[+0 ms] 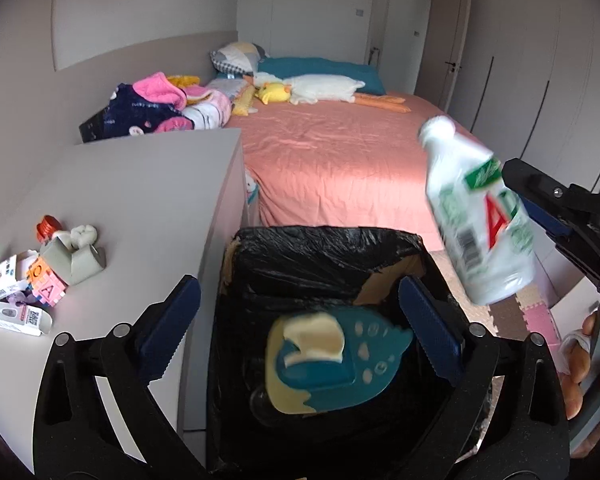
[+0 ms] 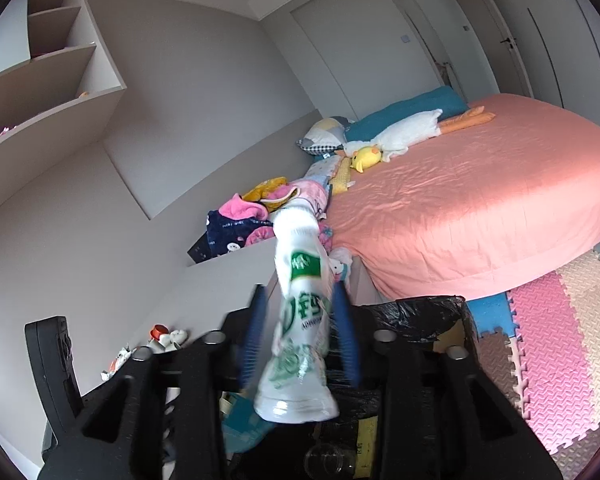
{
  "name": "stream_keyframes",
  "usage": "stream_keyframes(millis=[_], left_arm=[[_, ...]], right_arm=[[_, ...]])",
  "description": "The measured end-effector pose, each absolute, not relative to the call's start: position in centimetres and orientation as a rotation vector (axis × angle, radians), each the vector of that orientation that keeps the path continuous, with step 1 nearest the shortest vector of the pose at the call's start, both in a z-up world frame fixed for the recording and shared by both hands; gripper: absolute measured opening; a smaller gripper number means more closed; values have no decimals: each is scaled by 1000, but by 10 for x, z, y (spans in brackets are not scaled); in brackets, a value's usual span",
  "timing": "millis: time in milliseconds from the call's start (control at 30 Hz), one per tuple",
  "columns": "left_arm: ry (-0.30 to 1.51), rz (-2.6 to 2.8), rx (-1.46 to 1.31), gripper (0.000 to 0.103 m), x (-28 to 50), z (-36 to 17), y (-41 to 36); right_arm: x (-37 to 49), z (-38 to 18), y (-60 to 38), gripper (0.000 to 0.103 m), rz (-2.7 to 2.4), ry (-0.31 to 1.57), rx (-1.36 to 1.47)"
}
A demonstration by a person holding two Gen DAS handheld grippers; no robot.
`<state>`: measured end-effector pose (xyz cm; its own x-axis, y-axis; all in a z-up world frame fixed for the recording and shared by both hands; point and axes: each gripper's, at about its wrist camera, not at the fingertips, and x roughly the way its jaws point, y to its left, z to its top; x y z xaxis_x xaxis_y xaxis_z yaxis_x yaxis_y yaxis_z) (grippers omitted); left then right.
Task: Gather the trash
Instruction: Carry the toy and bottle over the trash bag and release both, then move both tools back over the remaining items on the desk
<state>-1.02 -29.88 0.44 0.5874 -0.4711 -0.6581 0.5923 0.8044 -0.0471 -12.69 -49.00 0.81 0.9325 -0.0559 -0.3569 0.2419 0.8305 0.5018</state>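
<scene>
A bin lined with a black bag [image 1: 324, 248] stands beside a grey cabinet, below both grippers. My left gripper [image 1: 296, 328] is open above it. A teal and cream foam piece [image 1: 332, 364], blurred, is between its fingers, touching neither, over the bin's opening. My right gripper [image 2: 300, 336] has its fingers close around a white plastic bottle [image 2: 300, 320] with a green label, which is blurred. The bottle [image 1: 476, 216] also shows in the left wrist view, tilted above the bin's right side. In the right wrist view the bin [image 2: 432, 312] lies under the bottle.
The grey cabinet top [image 1: 140, 208] holds small boxes, letter blocks and a red-capped item [image 1: 40, 264]. A bed with a pink sheet [image 1: 332, 160] and plush toys lies behind the bin. Foam floor mats [image 2: 552, 352] cover the floor at right. Wall shelves [image 2: 48, 92] hang at left.
</scene>
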Motion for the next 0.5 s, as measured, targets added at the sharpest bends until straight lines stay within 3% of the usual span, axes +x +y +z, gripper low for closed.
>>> stream_keyframes(millis=[33, 233, 500], left_arm=[[705, -632, 189, 96, -11, 5, -299], [713, -618, 181, 96, -7, 5, -294], [719, -608, 170, 97, -9, 4, -285]], right_arm=[[-129, 9, -490, 75, -180, 326, 558], [-129, 10, -491, 80, -185, 321, 560], [-123, 8, -488, 81, -178, 333, 568]])
